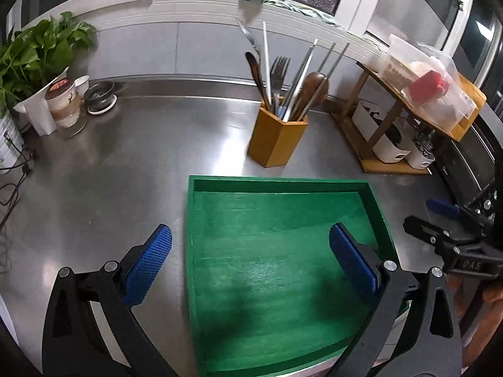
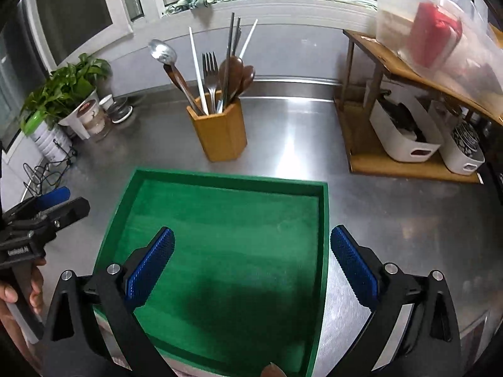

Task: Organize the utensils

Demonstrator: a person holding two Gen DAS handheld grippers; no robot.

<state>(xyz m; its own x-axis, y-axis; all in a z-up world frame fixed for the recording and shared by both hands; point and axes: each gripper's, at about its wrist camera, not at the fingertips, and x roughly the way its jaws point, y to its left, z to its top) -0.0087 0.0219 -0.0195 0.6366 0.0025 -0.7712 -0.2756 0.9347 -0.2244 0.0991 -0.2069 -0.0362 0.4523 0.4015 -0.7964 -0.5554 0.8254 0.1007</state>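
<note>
On the steel desk (image 1: 110,172), a wooden utensil holder (image 1: 276,139) stands upright just behind the far rim of a green tray (image 1: 374,207). Its utensils stand handle-down, long axes near vertical and fanning outward: a metal spoon (image 2: 163,51) leans left, a fork (image 2: 210,66) has its tines up, chopsticks (image 2: 232,40) rise tallest, and wooden spoons (image 2: 234,70) tilt right. The tray's floor lies bare. Open desk spreads left of the tray toward a potted plant (image 1: 37,47), and to the right up to a wooden shelf rack (image 2: 393,163) holding white bins (image 2: 405,144). The left gripper (image 1: 251,260) straddles the tray's left rim, jaws spread wide with nothing between them. The right gripper (image 2: 251,260) straddles the right rim, equally wide and empty.
</note>
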